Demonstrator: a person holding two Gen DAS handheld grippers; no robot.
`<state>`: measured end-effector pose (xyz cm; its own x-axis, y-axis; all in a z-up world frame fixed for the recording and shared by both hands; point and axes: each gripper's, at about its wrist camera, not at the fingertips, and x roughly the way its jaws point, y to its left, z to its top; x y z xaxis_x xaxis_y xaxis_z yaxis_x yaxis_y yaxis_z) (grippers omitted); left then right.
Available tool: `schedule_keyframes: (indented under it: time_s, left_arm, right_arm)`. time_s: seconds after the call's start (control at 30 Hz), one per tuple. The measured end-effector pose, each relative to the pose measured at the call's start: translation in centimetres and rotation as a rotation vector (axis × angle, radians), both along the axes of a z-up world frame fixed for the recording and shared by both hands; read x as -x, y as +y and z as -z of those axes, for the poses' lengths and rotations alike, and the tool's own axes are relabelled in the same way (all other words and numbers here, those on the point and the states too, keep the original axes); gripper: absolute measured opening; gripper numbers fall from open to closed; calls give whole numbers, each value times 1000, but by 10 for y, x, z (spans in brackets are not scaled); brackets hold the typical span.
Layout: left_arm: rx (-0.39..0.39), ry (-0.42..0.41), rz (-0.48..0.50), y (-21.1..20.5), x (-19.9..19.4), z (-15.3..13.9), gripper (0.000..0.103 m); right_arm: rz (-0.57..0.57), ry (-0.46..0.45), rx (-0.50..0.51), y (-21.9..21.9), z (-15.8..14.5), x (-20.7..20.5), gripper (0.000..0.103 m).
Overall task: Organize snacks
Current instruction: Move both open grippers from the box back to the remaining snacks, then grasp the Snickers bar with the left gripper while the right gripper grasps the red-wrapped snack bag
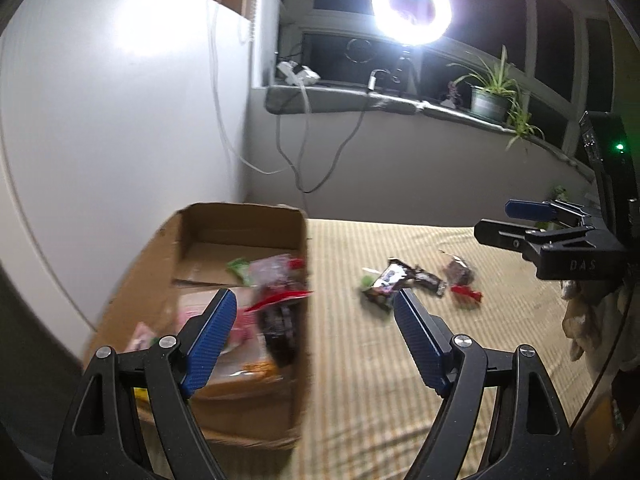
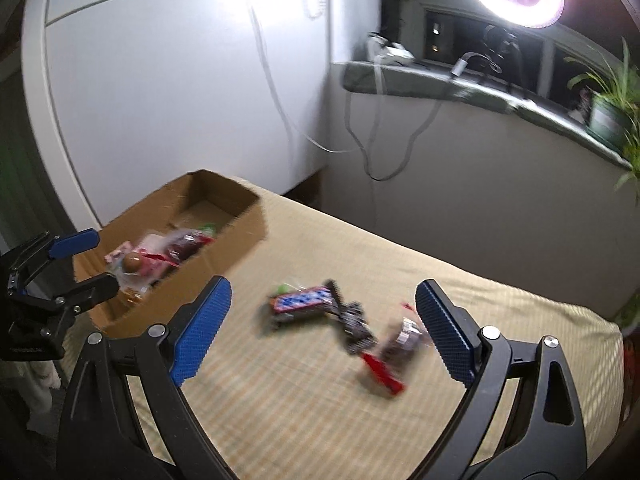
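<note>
While both hand-held grippers, left and right, gape empty, best straddle one loose snack squarely before boxing.

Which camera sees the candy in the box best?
The right wrist view: it looks down into the cardboard box at the snacks inside. In the left wrist view they are blurrier, partly behind a finger.

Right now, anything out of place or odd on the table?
A few snack packets lie scattered on the tablecloth, outside the cardboard box that holds the rest. Nothing looks spilled or torn, though blur hides detail. Both grippers, left and right, are open and empty.
</note>
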<state>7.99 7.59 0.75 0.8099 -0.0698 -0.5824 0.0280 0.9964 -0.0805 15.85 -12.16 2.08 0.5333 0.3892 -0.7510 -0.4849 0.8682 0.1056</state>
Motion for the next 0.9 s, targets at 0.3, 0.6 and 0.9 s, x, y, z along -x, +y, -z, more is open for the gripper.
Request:
schedule_keyframes:
  time_s: [0.3,0.6,0.9]
  left_arm:
    - [9,37,104,-46,-25,11,74]
    - [21,123,167,-73,-64,36,54]
    - [33,180,163,-78,-96,57,50]
  right_arm:
    - [87,75,3,-64,26,-15,95]
    - [103,185,-10,-78,64,-25,95]
    - [86,256,-37,-73,87,-38,90]
